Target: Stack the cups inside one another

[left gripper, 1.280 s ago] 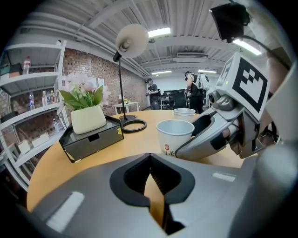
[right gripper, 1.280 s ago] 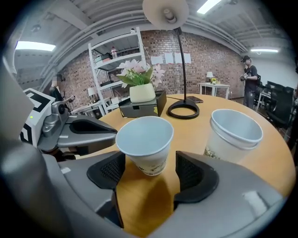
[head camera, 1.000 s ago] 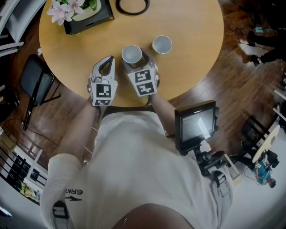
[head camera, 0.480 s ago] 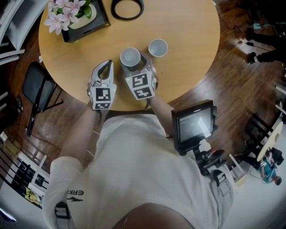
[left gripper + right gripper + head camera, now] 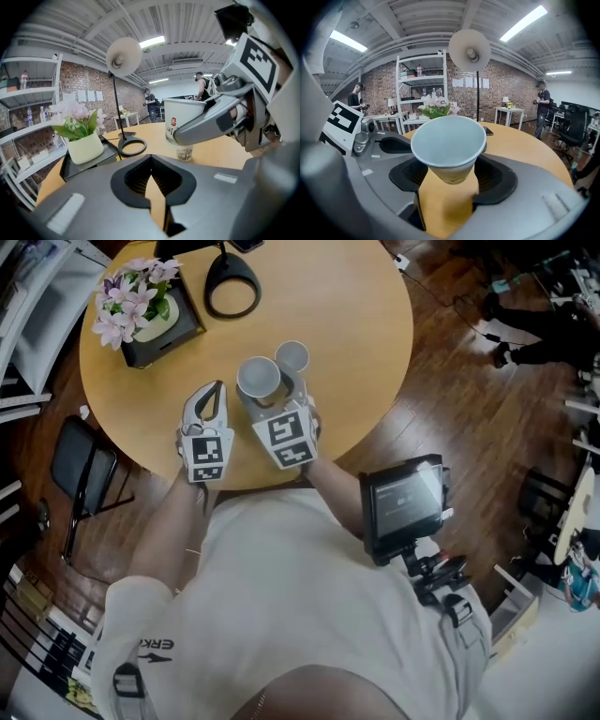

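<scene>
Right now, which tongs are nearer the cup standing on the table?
Right. The right tongs, jaws just closed on the other cup, sit just short of the standing cup; the shut left tongs are farther to its left.

Round light-wood table (image 5: 366,324), set on a dark plank floor (image 5: 469,427). Black folding chair (image 5: 75,460), placed just beside the table. Brick wall (image 5: 511,79), hung with white sheets. White open shelving (image 5: 417,89), stocked with bottles. Ribbed ceiling, lit by strip lights (image 5: 524,22).

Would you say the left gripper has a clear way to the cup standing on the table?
Probably not: the right gripper and its held cup sit between the left gripper and the standing cup, and the left gripper is shut.
</scene>
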